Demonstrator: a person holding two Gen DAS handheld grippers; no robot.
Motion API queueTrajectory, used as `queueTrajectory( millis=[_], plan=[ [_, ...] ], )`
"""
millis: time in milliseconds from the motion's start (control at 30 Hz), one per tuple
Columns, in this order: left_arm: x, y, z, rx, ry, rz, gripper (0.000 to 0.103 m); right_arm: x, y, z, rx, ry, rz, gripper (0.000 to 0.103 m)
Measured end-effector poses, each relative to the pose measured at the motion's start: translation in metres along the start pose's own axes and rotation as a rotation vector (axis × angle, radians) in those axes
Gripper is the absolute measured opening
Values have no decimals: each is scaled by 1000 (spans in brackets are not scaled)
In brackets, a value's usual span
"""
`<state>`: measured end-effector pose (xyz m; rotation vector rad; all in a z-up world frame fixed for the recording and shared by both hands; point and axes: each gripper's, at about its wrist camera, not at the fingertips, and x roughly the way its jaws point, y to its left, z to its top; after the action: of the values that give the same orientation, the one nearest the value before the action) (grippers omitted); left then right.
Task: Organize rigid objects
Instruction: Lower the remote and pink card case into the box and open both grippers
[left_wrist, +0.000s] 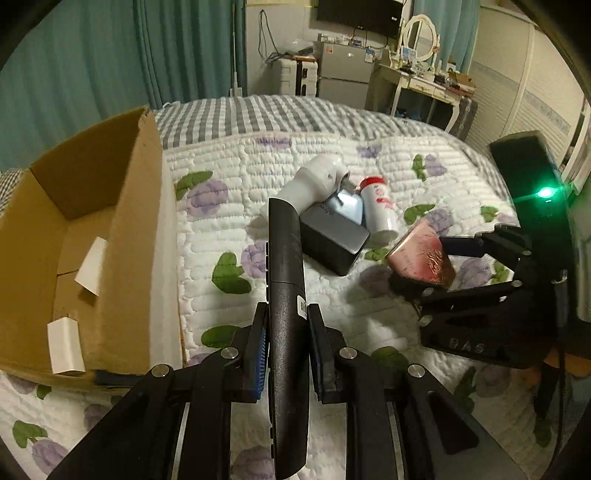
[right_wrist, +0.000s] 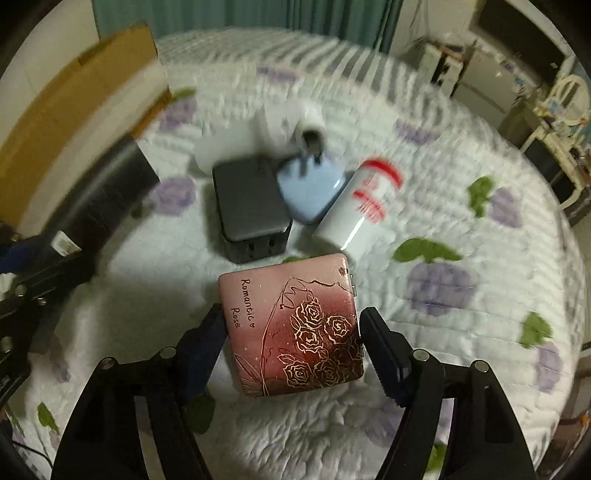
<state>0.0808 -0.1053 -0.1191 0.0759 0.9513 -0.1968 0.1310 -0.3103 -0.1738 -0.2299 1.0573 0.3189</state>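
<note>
My left gripper (left_wrist: 286, 343) is shut on a long black tube-shaped device (left_wrist: 286, 295) and holds it above the quilt, beside an open cardboard box (left_wrist: 122, 236). My right gripper (right_wrist: 291, 350) is shut on a pink rose-printed case (right_wrist: 295, 328); it also shows in the left wrist view (left_wrist: 421, 258). On the quilt lie a dark grey charger (right_wrist: 251, 206), a light blue plug adapter (right_wrist: 310, 192), a white bottle with red print (right_wrist: 362, 199) and a white elbow-shaped piece (left_wrist: 306, 184). The black device also shows in the right wrist view (right_wrist: 103, 195).
The box holds two white packets (left_wrist: 66, 347) on its floor. The bed has a white floral quilt (left_wrist: 369, 314) and a grey checked blanket (left_wrist: 258, 114) behind. A small fridge (left_wrist: 343, 70) and dressing table (left_wrist: 424, 81) stand at the far wall.
</note>
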Motion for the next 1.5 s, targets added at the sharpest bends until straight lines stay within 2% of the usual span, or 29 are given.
queueTrajectory(
  millis=[67, 167, 267, 433, 600, 733, 900, 1133, 1500],
  plan=[
    [-10, 1, 4, -3, -16, -7, 19, -15, -1, 1, 25, -17, -2, 67],
    [-32, 5, 12, -7, -54, -25, 19, -40, 5, 5, 18, -65, -52, 68],
    [-55, 12, 18, -8, -97, -38, 19, -64, 6, 11, 53, -105, -49, 68],
    [-88, 37, 29, -28, -156, -45, 19, -118, 29, 30, 27, -187, -70, 68],
    [-118, 77, 43, -38, -222, -2, 19, -168, 61, 60, -8, -281, -69, 68],
    [-126, 113, 49, -52, -240, 46, 19, -192, 95, 82, -42, -340, -46, 68],
    [-109, 154, 47, -59, -212, 100, 19, -187, 136, 106, -73, -360, -7, 68],
    [-63, 192, 40, -75, -135, 107, 19, -142, 179, 131, -113, -320, 33, 68],
    [-10, 216, 33, -83, -51, 114, 20, -73, 193, 146, -130, -257, 47, 68]
  ],
)
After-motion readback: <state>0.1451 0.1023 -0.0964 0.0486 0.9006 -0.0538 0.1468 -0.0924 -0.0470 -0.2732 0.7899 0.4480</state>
